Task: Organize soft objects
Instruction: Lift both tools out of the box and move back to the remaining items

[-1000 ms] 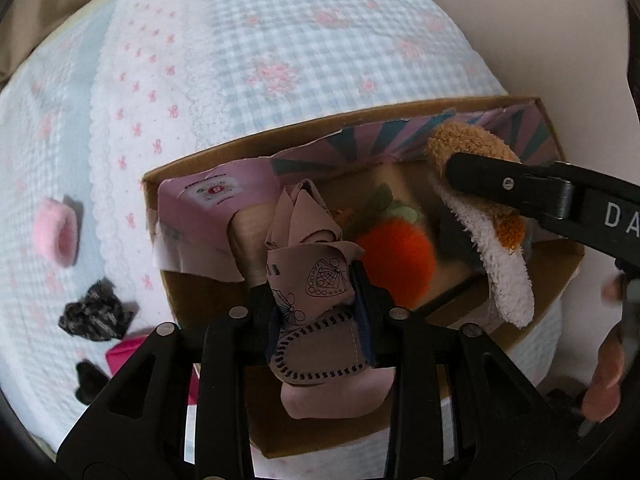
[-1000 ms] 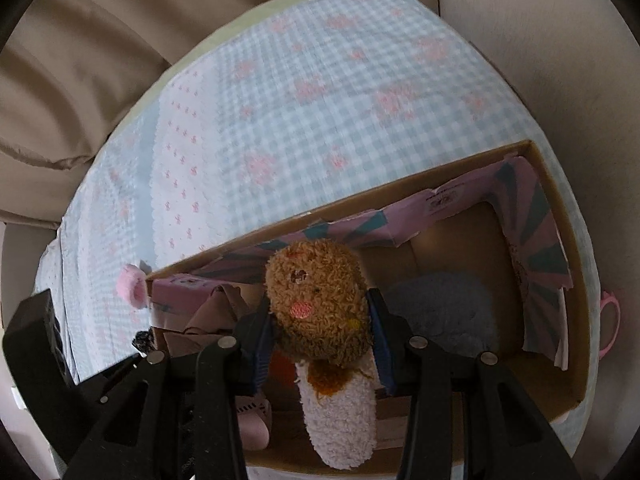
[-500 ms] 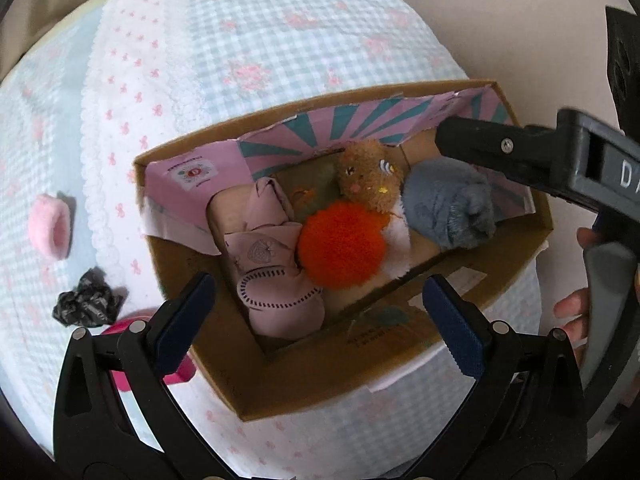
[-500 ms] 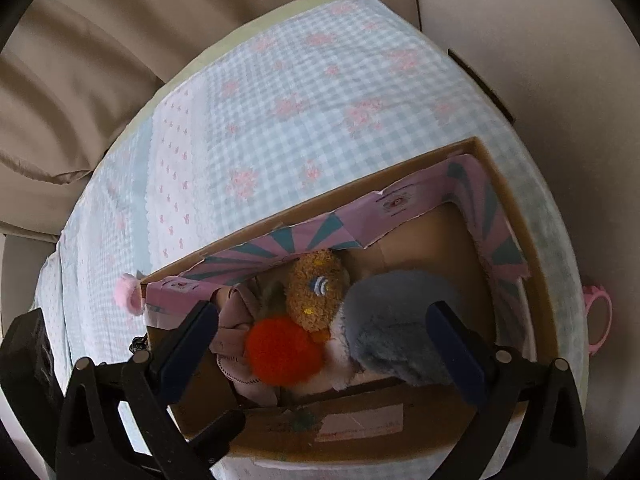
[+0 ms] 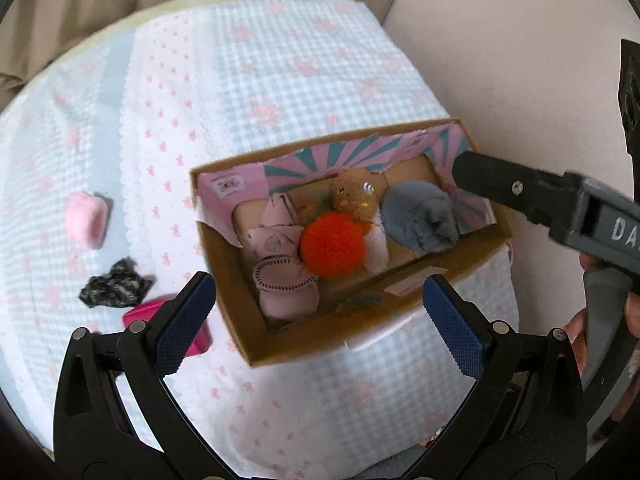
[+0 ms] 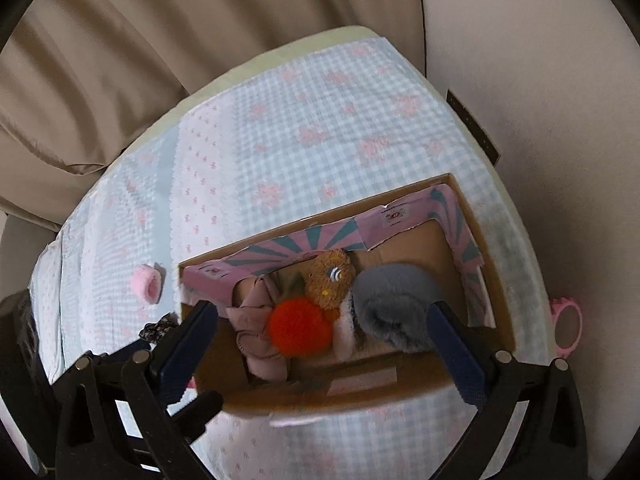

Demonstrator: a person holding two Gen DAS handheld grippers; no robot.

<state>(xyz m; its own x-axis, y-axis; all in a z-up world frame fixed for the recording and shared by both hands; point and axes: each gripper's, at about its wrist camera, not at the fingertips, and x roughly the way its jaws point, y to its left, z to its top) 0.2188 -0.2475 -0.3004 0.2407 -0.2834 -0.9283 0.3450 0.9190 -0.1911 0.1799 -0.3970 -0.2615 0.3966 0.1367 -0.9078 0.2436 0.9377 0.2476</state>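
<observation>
Gingham-covered table [image 5: 304, 64] — filled box [image 5: 400, 300] between left gripper's [image 5: 320, 312] spread fingers.

The bright pink thing [image 5: 168, 320] left of the cardboard box [image 5: 360, 308] is half hidden behind a blue finger pad [image 5: 184, 320]. The pink ring [image 6: 566, 322], right of the box, is blurry.

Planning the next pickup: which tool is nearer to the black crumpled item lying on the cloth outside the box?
Left. The left tool hangs open with the black crumpled item just beyond its left finger. The right tool is open over the cardboard box, farther right.
</observation>
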